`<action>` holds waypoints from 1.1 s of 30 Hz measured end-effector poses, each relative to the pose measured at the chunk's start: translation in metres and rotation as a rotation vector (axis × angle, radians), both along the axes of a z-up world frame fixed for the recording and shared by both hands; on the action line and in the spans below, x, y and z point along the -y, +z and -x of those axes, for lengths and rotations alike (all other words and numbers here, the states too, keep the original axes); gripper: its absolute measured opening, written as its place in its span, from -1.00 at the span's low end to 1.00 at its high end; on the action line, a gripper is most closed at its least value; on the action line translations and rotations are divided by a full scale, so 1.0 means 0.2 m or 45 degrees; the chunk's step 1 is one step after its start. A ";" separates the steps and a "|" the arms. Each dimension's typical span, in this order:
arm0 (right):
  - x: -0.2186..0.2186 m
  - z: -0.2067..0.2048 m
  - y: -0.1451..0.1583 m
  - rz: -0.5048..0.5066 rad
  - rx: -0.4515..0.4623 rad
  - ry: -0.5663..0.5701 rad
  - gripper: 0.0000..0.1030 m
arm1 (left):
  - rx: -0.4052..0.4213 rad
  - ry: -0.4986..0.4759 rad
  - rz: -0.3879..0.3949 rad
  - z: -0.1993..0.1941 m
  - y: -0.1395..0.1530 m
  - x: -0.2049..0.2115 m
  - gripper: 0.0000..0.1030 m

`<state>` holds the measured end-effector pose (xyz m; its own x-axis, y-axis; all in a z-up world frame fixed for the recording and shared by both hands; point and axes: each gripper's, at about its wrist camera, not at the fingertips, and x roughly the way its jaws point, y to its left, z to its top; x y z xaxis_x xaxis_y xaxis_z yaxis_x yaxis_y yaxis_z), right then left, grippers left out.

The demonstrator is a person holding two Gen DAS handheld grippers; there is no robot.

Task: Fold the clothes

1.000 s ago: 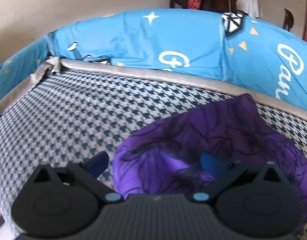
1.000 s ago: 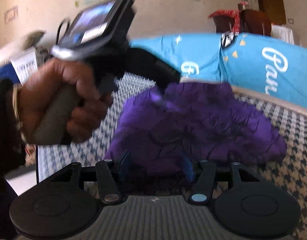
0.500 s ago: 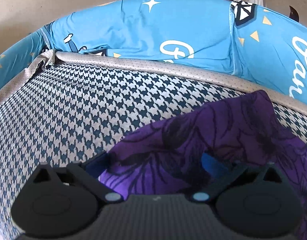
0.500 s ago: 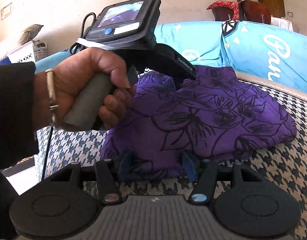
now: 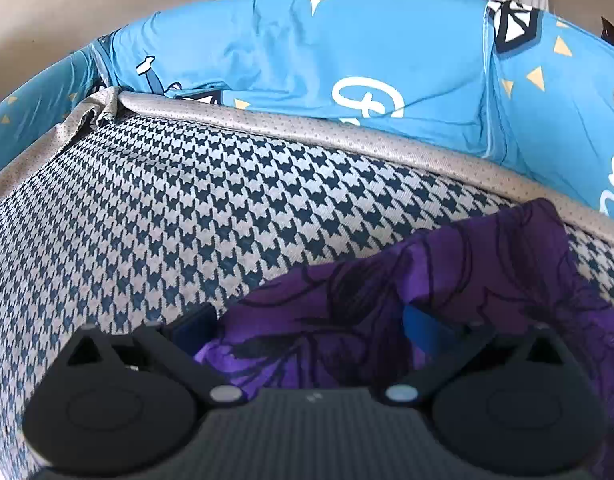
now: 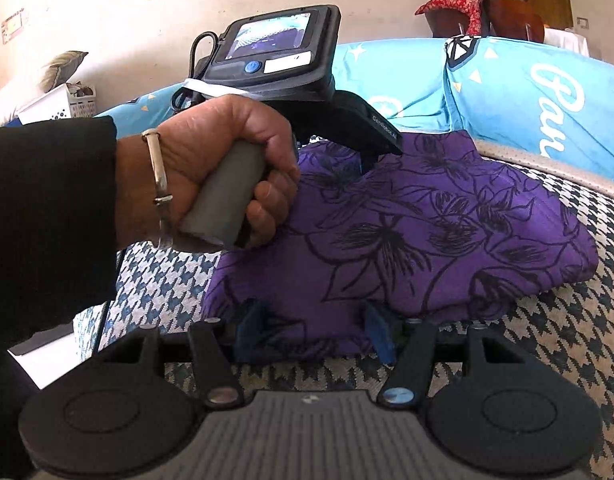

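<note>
a purple floral garment (image 6: pixel 427 232) lies in a rumpled heap on the houndstooth cover (image 6: pixel 547 340); the right gripper (image 6: pixel 313 328) straddles its near hem, blue pads apart, cloth between them; a left hand (image 6: pixel 227 184) with a bangle holds the left gripper (image 6: pixel 371 160) down on the far edge; blue printed cushions (image 6: pixel 527 92) line the back.

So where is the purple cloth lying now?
The purple cloth lies on the houndstooth cover, centre of the right wrist view, just in front of the blue cushions.
</note>
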<state>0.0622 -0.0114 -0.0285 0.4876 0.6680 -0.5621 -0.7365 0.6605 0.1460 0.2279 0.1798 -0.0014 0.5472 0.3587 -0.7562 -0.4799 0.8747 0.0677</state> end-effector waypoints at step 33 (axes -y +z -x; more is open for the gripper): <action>-0.01 0.00 0.02 -0.025 -0.072 -0.004 0.53 | -0.060 -0.261 -0.184 -0.08 -0.06 0.34 1.00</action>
<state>0.0631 -0.0089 -0.0246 0.4572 0.6780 -0.5755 -0.7249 0.6590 0.2006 0.2433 0.1112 -0.0129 0.5851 0.3501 -0.7315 -0.2871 0.9330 0.2170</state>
